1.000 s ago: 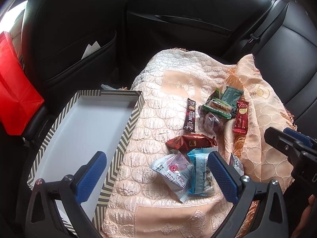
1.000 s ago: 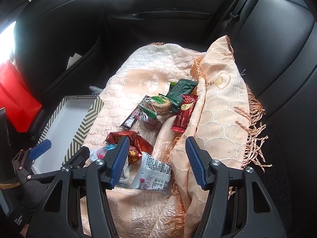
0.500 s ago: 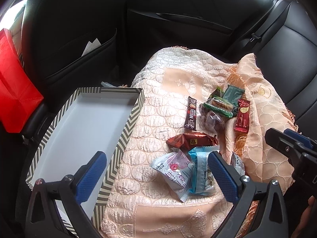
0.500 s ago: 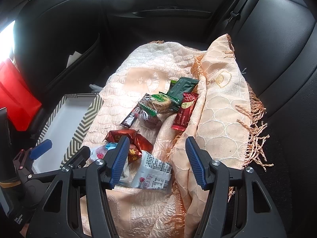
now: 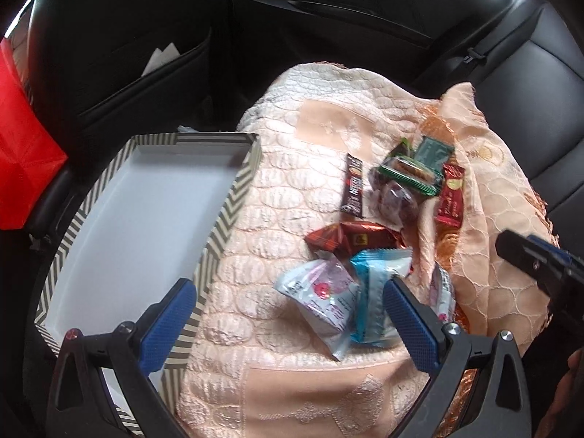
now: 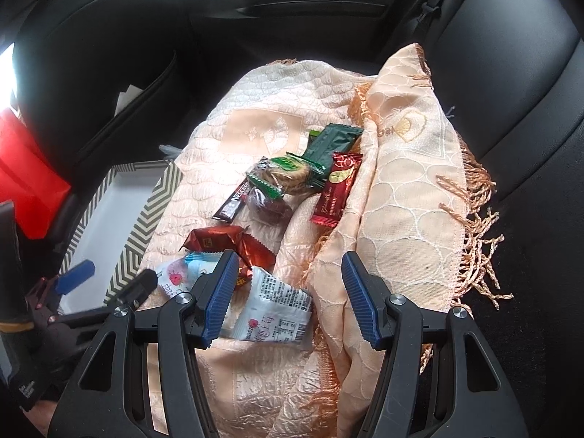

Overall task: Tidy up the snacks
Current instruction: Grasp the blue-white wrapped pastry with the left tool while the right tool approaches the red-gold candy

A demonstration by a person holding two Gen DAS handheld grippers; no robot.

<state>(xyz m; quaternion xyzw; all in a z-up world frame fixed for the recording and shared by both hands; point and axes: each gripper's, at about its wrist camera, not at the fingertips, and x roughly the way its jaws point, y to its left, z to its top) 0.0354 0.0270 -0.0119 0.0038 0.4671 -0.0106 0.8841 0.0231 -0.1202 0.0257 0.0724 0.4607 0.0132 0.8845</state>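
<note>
Snacks lie scattered on the peach cloth that covers the back seat, and I place everything against that cloth. Off its left edge hangs a red bag by the front seatback. Touching the cloth's left edge sits the striped tray, its white floor bare. My left gripper hovers over the cloth's near part with its jaws spread wide and nothing between the pads; one finger hangs over the tray's wall, the other over the light blue packet. Beside that packet, toward the tray, lies a white packet with a pink print. Just beyond them is a brown-red foil wrapper, then a dark coffee stick. Further right a green-edged biscuit pack rests on a clear pack with dark contents, with a dark green sachet behind and a red bar against the raised fold of the cloth. My right gripper is also spread and holds nothing; a white labelled packet lies below its gap, and that fringed fold crowds its right finger.
</note>
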